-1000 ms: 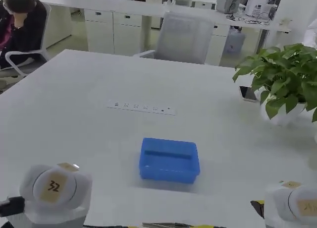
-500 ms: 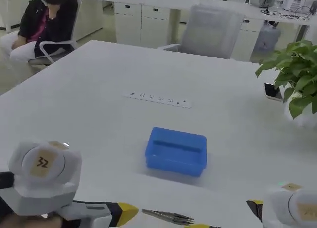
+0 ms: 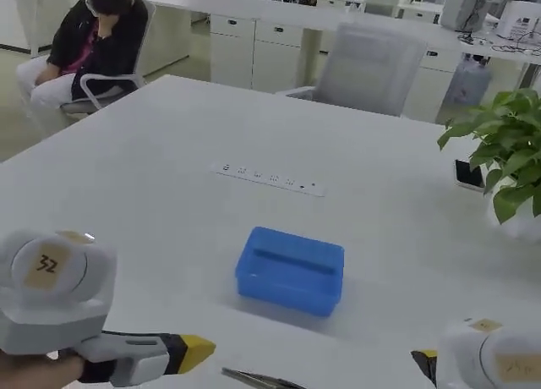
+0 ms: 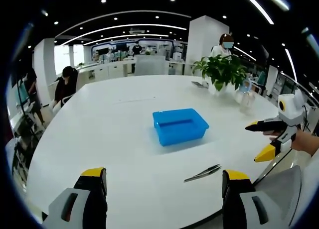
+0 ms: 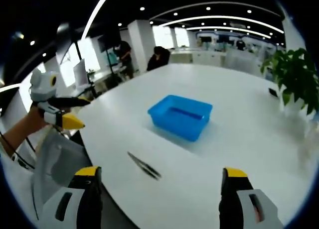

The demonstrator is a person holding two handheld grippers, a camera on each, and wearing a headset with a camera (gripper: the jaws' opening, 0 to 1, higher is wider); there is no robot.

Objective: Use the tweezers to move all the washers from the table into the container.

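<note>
A blue rectangular container (image 3: 290, 271) stands open-topped in the middle of the white table (image 3: 169, 152). Metal tweezers (image 3: 258, 379) lie flat on the table near its front edge, closer to me than the container. In the left gripper view the tweezers (image 4: 202, 173) lie just ahead of my left gripper (image 4: 163, 181), whose jaws stand wide apart and hold nothing. In the right gripper view the tweezers (image 5: 143, 166) lie ahead of my right gripper (image 5: 160, 176), open as well. The container (image 4: 179, 125) (image 5: 180, 115) sits beyond them. Both grippers hover at the near table edge.
A power strip (image 3: 269, 178) is set into the table behind the container. A potted plant (image 3: 507, 152) and a phone (image 3: 467, 174) are at the right. A grey chair (image 3: 363, 68) stands at the far side; a person (image 3: 93, 46) sits at the back left.
The head camera has swung, shifting the whole picture. The left gripper's yellow-tipped jaw has come into sight at the lower left. Container and tweezers lie where they were.
</note>
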